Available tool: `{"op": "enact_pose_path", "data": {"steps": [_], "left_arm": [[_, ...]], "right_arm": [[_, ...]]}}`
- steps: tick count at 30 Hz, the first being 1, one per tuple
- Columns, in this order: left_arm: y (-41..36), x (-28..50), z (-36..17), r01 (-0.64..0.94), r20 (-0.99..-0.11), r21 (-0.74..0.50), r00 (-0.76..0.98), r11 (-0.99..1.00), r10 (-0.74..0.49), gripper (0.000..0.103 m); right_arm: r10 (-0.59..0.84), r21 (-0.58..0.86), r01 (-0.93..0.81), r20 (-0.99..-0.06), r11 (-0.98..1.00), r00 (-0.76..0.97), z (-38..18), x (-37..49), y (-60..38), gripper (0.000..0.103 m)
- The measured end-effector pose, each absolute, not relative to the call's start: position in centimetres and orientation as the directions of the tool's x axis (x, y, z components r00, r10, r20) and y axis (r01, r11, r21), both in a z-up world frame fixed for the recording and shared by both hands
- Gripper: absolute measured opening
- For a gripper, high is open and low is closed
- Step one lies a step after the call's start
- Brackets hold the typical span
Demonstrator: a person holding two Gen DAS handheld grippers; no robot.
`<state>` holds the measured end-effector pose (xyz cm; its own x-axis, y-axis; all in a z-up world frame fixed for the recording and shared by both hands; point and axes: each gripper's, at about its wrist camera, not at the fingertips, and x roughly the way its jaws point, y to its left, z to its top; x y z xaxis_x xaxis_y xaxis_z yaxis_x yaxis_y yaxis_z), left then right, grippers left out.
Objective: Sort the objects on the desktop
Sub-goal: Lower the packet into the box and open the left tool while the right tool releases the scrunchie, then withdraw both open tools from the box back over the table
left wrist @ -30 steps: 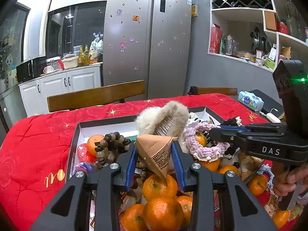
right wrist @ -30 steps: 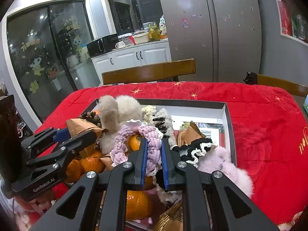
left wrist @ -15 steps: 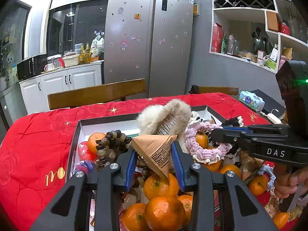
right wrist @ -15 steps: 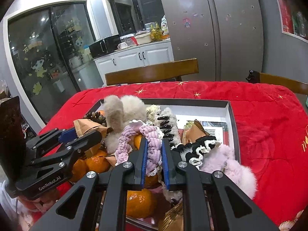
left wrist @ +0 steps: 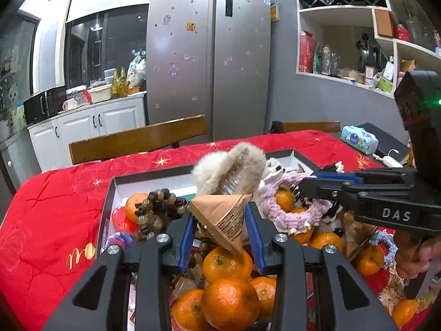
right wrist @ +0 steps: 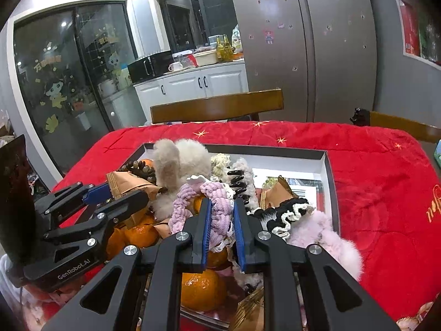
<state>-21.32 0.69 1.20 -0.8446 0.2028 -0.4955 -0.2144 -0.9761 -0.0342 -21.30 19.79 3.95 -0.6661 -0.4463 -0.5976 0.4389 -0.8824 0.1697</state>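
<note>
A dark-rimmed shallow box [left wrist: 154,172] on the red tablecloth is heaped with oranges [left wrist: 228,303], hair ties and trinkets. My left gripper [left wrist: 220,212] is shut on a brown triangular paper packet [left wrist: 224,220], held just above the oranges. In the right wrist view the left gripper [right wrist: 121,193] shows at the left with that packet [right wrist: 129,182]. My right gripper [right wrist: 222,204] has a pink knitted scrunchie [right wrist: 220,215] between its blue pads. Its jaws are opening, and the scrunchie still fills the gap and touches both pads. From the left wrist view the right gripper [left wrist: 304,184] reaches in at the scrunchie [left wrist: 286,216].
A beige fluffy hair clip [left wrist: 228,168], a brown bead bracelet [left wrist: 157,207] and a pale pink fluffy tie [right wrist: 325,234] lie in the box. A tissue pack [left wrist: 358,139] sits at the table's far right. Wooden chairs [left wrist: 137,140] stand behind the table. A hand [left wrist: 413,259] holds the right gripper's handle.
The right gripper's jaws have spread a little around the pink scrunchie. The left gripper and its packet have not moved.
</note>
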Motion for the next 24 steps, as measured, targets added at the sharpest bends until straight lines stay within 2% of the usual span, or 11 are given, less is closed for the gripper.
{"op": "enact_pose_path", "data": {"steps": [4, 6, 8, 10, 12, 13, 14, 15, 18, 24], "left_arm": [[0.4, -21.1, 1.4, -0.195, -0.492, -0.042, -0.85, -0.98, 0.19, 0.038], [0.3, -21.0, 1.4, -0.188, -0.494, -0.039, -0.85, -0.981, 0.182, 0.054], [0.2, -20.9, 1.4, -0.198, -0.496, -0.047, -0.846, -0.979, 0.195, 0.087], [0.2, -20.8, 1.4, -0.209, -0.509, -0.057, -0.835, -0.976, 0.209, 0.103], [0.5, -20.6, 1.4, -0.21, -0.523, -0.061, -0.826, -0.976, 0.21, 0.103], [0.7, -20.5, 1.3, -0.211, -0.526, -0.054, -0.824, -0.976, 0.208, 0.103], [1.1, -20.4, 1.3, -0.214, -0.527, -0.028, -0.827, -0.977, 0.196, 0.103], [1.5, -20.2, 1.2, -0.208, -0.527, 0.0, -0.831, -0.978, 0.177, 0.103], [2.3, -19.8, 1.2, -0.193, -0.521, 0.063, -0.843, -0.979, 0.133, 0.103], [2.3, -18.3, 2.5, -0.177, -0.453, 0.079, -0.883, -0.981, 0.123, 0.103]], "right_arm": [[-0.445, 0.174, 0.433, -0.594, -0.885, -0.671, 4.1, -21.2, 19.9, 0.028], [-0.441, 0.171, 0.43, -0.592, -0.887, -0.674, 4.2, -21.2, 20.1, 0.036], [-0.437, 0.173, 0.422, -0.588, -0.89, -0.681, 4.4, -21.0, 20.3, 0.041], [-0.446, 0.176, 0.429, -0.575, -0.886, -0.686, 4.8, -20.7, 20.5, 0.053], [-0.443, 0.174, 0.422, -0.557, -0.89, -0.703, 5.3, -20.5, 20.8, 0.075], [-0.439, 0.172, 0.418, -0.547, -0.892, -0.713, 5.6, -20.4, 20.9, 0.082], [-0.436, 0.171, 0.413, -0.536, -0.895, -0.723, 5.8, -20.2, 21.1, 0.094], [-0.437, 0.173, 0.411, -0.524, -0.895, -0.731, 6.0, -20.1, 21.3, 0.099], [-0.443, 0.189, 0.407, -0.511, -0.894, -0.737, 6.3, -20.2, 21.7, 0.103], [-0.442, 0.205, 0.396, -0.522, -0.895, -0.729, 6.4, -20.4, 21.9, 0.103]]}}
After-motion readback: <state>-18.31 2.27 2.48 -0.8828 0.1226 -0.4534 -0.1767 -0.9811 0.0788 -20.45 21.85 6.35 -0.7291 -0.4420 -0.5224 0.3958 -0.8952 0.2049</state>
